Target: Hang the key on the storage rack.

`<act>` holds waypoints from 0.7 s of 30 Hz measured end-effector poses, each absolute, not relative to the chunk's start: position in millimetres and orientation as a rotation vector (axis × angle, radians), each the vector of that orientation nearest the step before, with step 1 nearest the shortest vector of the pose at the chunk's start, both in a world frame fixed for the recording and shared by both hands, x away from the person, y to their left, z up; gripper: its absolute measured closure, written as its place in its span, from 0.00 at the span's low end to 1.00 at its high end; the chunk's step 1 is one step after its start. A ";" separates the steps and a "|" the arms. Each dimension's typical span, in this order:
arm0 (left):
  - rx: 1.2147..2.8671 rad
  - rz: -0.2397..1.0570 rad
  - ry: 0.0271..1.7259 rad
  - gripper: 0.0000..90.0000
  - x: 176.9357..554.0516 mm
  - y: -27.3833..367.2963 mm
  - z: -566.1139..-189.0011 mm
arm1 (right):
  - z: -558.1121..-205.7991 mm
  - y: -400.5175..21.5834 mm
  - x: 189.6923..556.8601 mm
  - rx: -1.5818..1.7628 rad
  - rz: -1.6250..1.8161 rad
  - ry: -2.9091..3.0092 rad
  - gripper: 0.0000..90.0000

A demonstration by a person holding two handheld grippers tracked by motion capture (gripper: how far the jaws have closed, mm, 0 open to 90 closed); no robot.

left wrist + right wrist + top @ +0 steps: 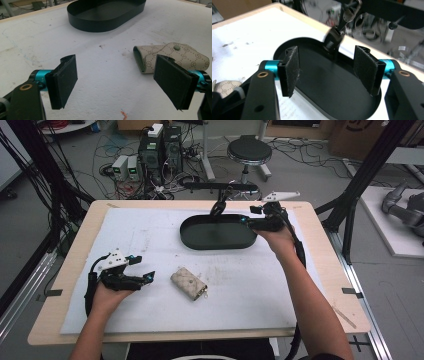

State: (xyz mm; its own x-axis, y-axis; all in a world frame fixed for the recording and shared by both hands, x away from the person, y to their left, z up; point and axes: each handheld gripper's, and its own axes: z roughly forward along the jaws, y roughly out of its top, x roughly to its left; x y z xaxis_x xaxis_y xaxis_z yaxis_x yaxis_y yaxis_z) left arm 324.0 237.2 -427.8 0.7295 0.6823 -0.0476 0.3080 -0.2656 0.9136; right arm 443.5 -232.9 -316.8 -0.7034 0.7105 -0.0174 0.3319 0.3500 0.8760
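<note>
Blurred black object (333, 40) leans on tray (364, 110) rim, unidentifiable.

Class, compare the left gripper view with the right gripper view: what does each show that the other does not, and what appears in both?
Left gripper view: the left gripper's black padded jaws standing open, and a green snap on the beige patterned key pouch.

Right gripper view: the right gripper's open jaws over the tray, a black clip standing at the tray's far rim, and cables beyond the table edge.

Both: the black oval tray, the pouch and the white mat.
</note>
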 end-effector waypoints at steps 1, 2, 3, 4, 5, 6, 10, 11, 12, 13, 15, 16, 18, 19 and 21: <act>1.862 0.437 0.769 0.22 323.8 237.2 -427.6 | -318.2 -234.0 440.7 0.928 1.287 2.257 0.42; 1.864 0.438 0.769 0.22 323.9 237.1 -427.7 | -319.8 -234.8 439.1 0.940 1.268 2.293 0.41; 1.866 0.439 0.769 0.22 324.1 237.0 -427.8 | -321.4 -235.5 436.9 0.953 1.254 2.321 0.41; 1.868 0.438 0.770 0.22 324.1 236.8 -428.0 | -323.6 -236.5 432.9 0.926 1.264 2.321 0.42; 1.871 0.436 0.772 0.22 324.1 236.6 -428.1 | -326.0 -237.5 427.9 0.884 1.290 2.323 0.43; 1.873 0.434 0.774 0.22 324.1 236.5 -428.2 | -327.9 -238.1 424.5 0.871 1.289 2.335 0.41; 1.872 0.434 0.775 0.22 324.1 236.4 -428.9 | -335.4 -241.6 412.6 0.867 1.295 2.340 0.30; 1.874 0.434 0.773 0.22 324.0 236.5 -428.9 | -337.6 -243.8 410.4 0.855 1.303 2.332 0.28; 1.872 0.434 0.773 0.22 323.9 236.4 -429.1 | -339.5 -245.8 408.1 0.866 1.310 2.333 0.26; 1.872 0.433 0.772 0.22 324.0 236.4 -429.3 | -341.7 -248.5 405.6 0.864 1.323 2.324 0.26; 1.870 0.431 0.773 0.22 324.1 236.3 -429.9 | -346.6 -253.6 399.9 0.878 1.343 2.309 0.24; 1.871 0.429 0.774 0.22 324.1 236.3 -430.3 | -349.6 -256.0 397.5 0.879 1.350 2.308 0.24; 1.872 0.430 0.773 0.22 324.1 235.9 -430.6 | -355.5 -259.8 391.5 0.895 1.360 2.301 0.24; 1.873 0.429 0.774 0.22 323.9 235.7 -430.6 | -358.5 -261.7 388.6 0.901 1.368 2.301 0.24; 1.875 0.429 0.774 0.22 323.7 235.7 -430.4 | -364.9 -264.7 383.1 0.907 1.379 2.305 0.23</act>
State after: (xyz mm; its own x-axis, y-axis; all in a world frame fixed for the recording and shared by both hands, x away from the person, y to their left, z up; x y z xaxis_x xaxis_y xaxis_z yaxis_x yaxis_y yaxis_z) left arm 323.7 235.7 -430.4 0.7301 0.6816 -0.0498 0.3188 -0.2751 0.9070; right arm 383.1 -264.7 -364.9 -0.7536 0.6547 0.0588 0.3615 0.3380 0.8689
